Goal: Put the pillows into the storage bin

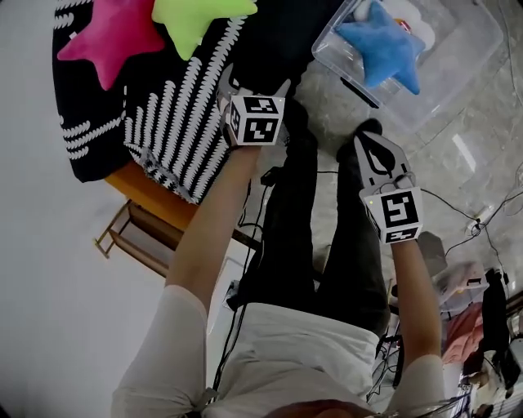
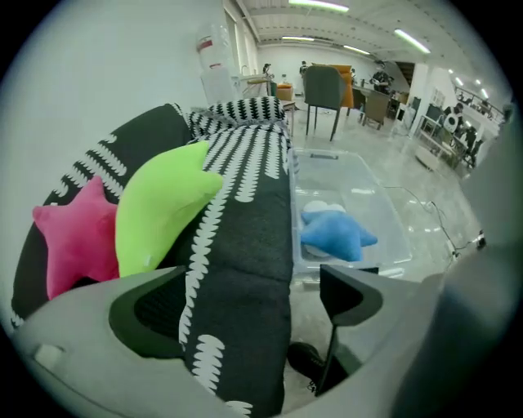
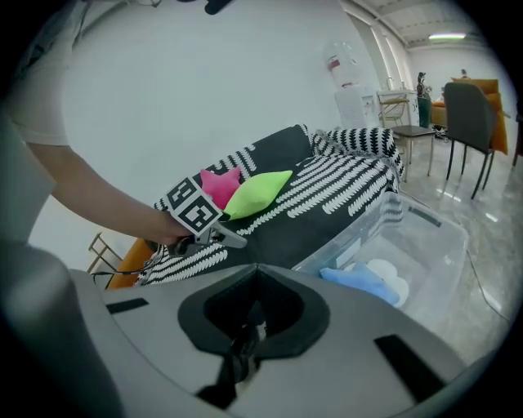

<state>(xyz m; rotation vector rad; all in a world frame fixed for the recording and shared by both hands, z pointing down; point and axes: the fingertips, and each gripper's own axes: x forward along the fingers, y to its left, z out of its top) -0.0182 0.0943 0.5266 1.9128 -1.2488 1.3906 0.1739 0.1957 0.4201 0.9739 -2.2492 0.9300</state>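
A pink star pillow (image 1: 106,37) and a green star pillow (image 1: 196,16) lie on the black-and-white patterned couch (image 1: 176,106). A blue star pillow (image 1: 380,41) rests inside the clear storage bin (image 1: 466,49) on the floor, partly over a white pillow (image 3: 391,282). My left gripper (image 1: 255,86) hovers over the couch's edge, open and empty, short of the green pillow (image 2: 159,212). My right gripper (image 1: 368,135) is shut on nothing, near the bin's near corner. The left gripper view also shows the pink pillow (image 2: 73,241), the blue pillow (image 2: 335,233) and the bin (image 2: 368,188).
An orange wooden frame (image 1: 143,220) sticks out under the couch cover. The person's dark-trousered legs (image 1: 302,212) stand between couch and bin. Cables (image 1: 470,224) run over the glossy floor at right. Chairs (image 2: 323,94) stand farther back.
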